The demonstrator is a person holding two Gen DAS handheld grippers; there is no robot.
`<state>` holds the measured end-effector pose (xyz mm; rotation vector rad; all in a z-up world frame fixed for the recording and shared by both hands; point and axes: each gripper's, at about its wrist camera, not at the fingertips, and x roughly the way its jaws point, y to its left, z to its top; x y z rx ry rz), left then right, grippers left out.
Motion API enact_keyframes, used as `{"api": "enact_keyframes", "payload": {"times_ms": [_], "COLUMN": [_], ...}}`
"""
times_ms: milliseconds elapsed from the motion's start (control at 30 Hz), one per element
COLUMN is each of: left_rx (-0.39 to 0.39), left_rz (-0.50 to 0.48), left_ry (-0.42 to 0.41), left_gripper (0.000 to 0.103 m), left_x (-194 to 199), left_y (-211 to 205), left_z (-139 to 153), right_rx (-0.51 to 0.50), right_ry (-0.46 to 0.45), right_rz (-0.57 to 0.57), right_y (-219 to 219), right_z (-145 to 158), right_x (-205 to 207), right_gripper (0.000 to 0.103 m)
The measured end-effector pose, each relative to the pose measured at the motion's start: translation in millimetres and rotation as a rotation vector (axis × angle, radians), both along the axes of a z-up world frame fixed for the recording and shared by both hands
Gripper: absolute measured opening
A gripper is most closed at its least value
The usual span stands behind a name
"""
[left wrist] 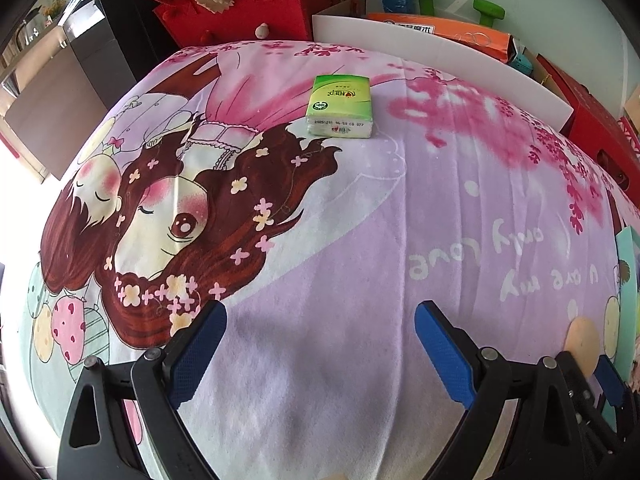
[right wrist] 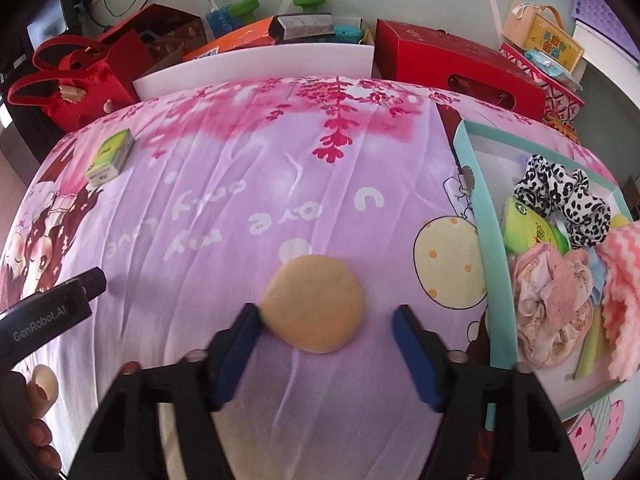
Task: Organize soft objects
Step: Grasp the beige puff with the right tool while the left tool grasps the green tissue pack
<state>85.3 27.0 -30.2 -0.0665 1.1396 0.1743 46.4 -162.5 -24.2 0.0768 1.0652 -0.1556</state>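
pink printed cloth (left wrist: 360, 240) on tabletop: one green tissue pack (left wrist: 340, 106), one tan round puff (right wrist: 314, 304). left gripper (left wrist: 320, 344) jaws open, empty; right gripper (right wrist: 326, 344) jaws open around puff, left pad touching.

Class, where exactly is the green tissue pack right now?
In the left wrist view the green tissue pack lies alone on the pink cloth, near its far edge.

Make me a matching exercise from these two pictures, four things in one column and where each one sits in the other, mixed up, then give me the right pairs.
Things:
1. tissue pack
2. round sponge
3. spotted scrunchie
4. red bag

Places:
A. inside the teal box
B. between the right gripper fingers
C. alone on the far part of the blanket
D. beyond the blanket's far left corner

Pairs: 1-C, 2-B, 3-A, 4-D
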Motion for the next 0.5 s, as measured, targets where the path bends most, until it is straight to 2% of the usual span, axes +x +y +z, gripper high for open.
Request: {"api": "enact_keyframes", "payload": {"times_ms": [67, 133, 500], "left_rx": [0.000, -0.001, -0.011], "left_rz": [-0.001, 0.000, -0.003], "left_ry": [0.002, 0.005, 0.008], "left_gripper": [0.095, 0.095, 0.095], "left_x": [1.3, 2.3, 3.8], "left_y": [-0.1, 0.9, 2.4], "left_z": [-1.2, -2.3, -4.8], "right_rx": [0.003, 0.004, 0.025], "right_ry": [0.000, 0.000, -0.043], "right_rz": [0.002, 0.003, 0.001], "right_y": [-0.3, -0.4, -2.2], "right_z": [0.0, -0.1, 4.8], "right_x": [0.6, 1.3, 9.8], "right_gripper": [0.063, 0.055, 0.054]}}
